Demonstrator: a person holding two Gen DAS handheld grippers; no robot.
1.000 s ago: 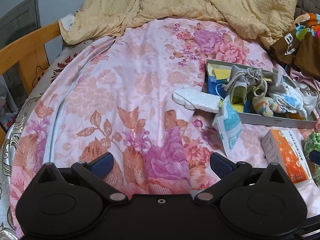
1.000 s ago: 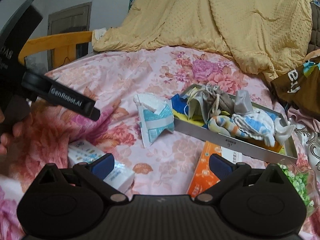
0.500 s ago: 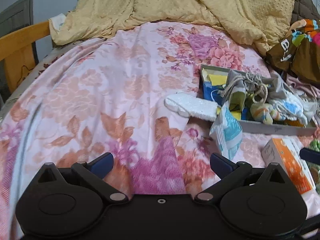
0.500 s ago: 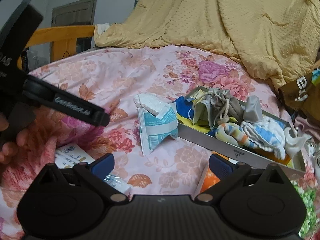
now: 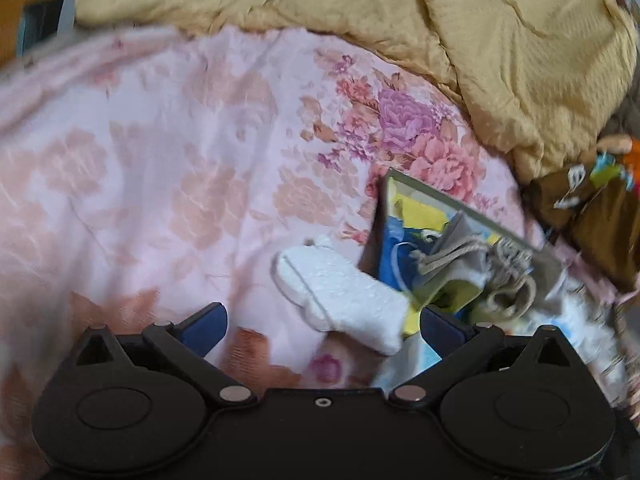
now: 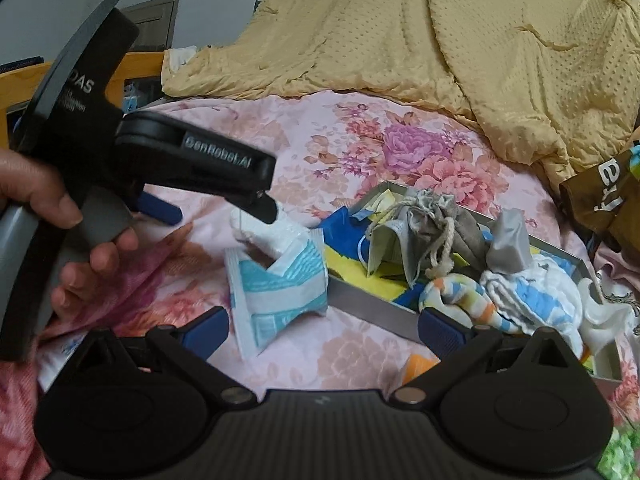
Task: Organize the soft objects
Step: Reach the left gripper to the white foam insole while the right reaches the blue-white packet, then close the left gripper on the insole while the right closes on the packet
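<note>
A white foam-like pad point(image 5: 340, 300) lies on the floral bedsheet against the left end of a grey tray point(image 5: 460, 205). My left gripper point(image 5: 322, 325) is open, and the pad sits between its blue fingertips, nearer the right one. The right wrist view shows that gripper point(image 6: 220, 214) from the side, held by a hand, low over the white pad point(image 6: 266, 238). A blue-and-white packet point(image 6: 280, 300) leans just in front of the tray point(image 6: 368, 309). The tray holds a grey drawstring pouch point(image 6: 432, 224), a striped sock point(image 6: 460, 296) and a white-and-blue cloth point(image 6: 532, 300). My right gripper point(image 6: 324, 329) is open and holds nothing.
A yellow blanket point(image 6: 440, 40) is heaped across the back of the bed. A brown bag point(image 6: 600, 200) sits at the right edge. An orange box point(image 6: 416, 364) lies just in front of the tray. A wooden bed frame point(image 6: 24, 80) stands at the far left.
My left gripper has moved forward and to the right, so the white pad now lies between its open fingers. The right gripper has edged closer to the packet and tray.
</note>
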